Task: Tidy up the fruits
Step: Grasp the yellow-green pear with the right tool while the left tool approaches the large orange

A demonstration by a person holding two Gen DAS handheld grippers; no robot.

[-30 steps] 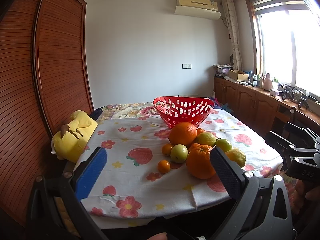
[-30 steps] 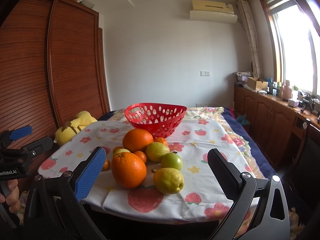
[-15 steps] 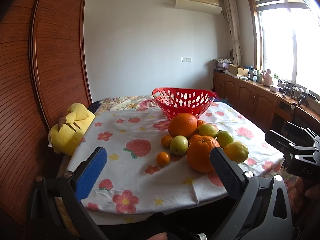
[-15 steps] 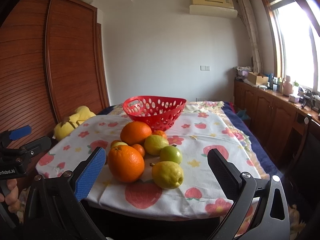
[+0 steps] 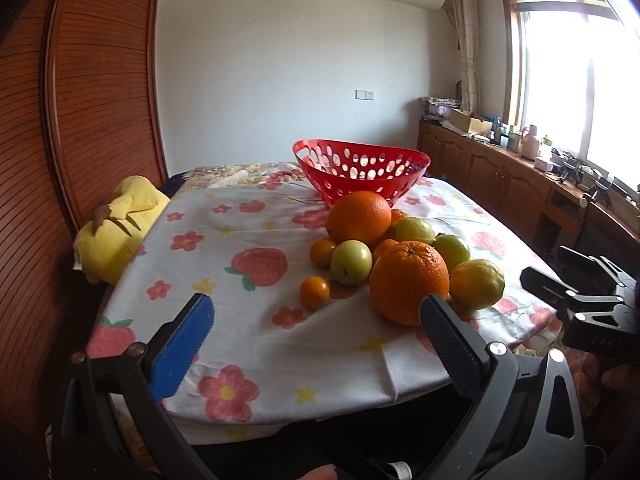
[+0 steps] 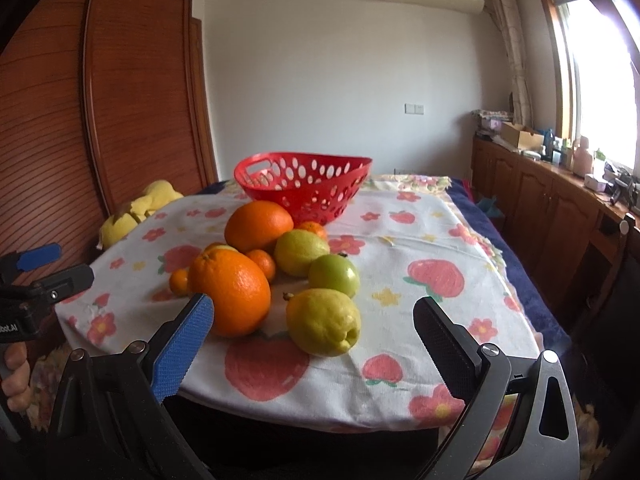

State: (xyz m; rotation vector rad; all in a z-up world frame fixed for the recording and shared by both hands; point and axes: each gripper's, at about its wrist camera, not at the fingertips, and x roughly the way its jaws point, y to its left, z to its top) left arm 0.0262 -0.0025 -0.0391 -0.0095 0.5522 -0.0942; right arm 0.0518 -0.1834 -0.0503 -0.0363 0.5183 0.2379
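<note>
A pile of fruit lies on the flowered tablecloth: two big oranges, lemons, green apples and small tangerines. Behind the pile stands an empty red perforated basket. My left gripper is open before the table's near edge, left of the pile. My right gripper is open too, just short of the near lemon and orange. Nothing is held.
A yellow plush toy lies at the table's left edge against a wooden wardrobe. Wooden cabinets with clutter line the right wall under the window. A hand holds the other gripper at the left.
Both grippers have moved closer to the table and the fruit pile, which now looks larger. Both stay open; no fruit has moved.
</note>
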